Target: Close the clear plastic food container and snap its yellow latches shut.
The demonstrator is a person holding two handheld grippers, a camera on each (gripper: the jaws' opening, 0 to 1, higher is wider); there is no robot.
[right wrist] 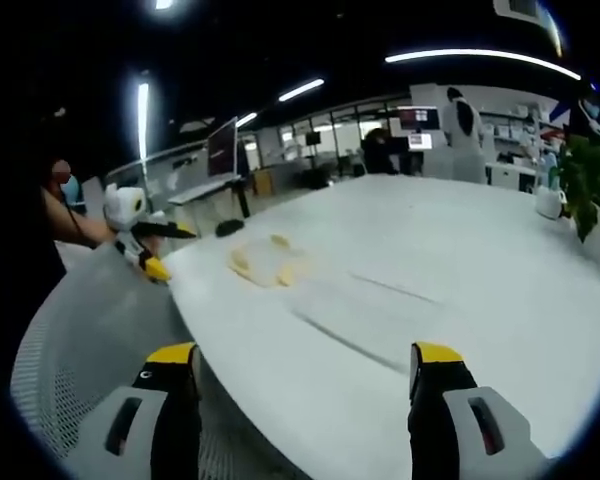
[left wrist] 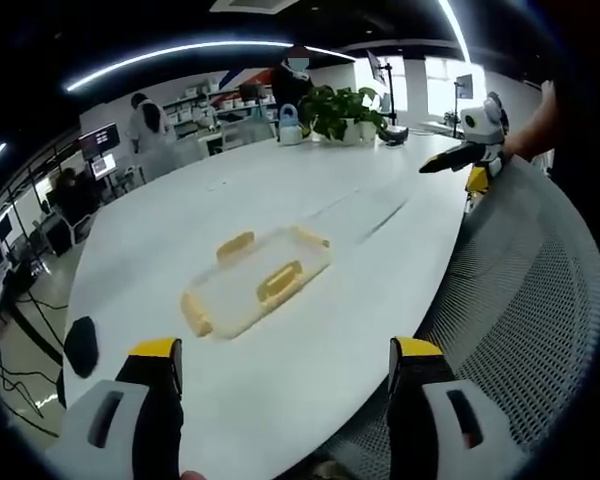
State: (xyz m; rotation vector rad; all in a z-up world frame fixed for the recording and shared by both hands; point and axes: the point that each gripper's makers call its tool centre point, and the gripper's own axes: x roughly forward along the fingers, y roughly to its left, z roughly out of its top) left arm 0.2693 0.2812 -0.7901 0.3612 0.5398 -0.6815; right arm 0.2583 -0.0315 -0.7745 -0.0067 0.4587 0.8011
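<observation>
A clear plastic food container with yellow latches (left wrist: 257, 282) lies on the white desk (left wrist: 310, 200), ahead of the left claw (left wrist: 285, 355), nearer than the right claw (right wrist: 305, 360); both claws gape empty.

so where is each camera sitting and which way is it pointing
Left gripper view: rides the open left gripper, near the table edge, facing the clear container; the right gripper and a forearm enter from the right.
Right gripper view: rides the open right gripper, looking along the table toward the container; the left gripper enters from the left.
Shared: table, container, plant, mesh chair back.
</observation>
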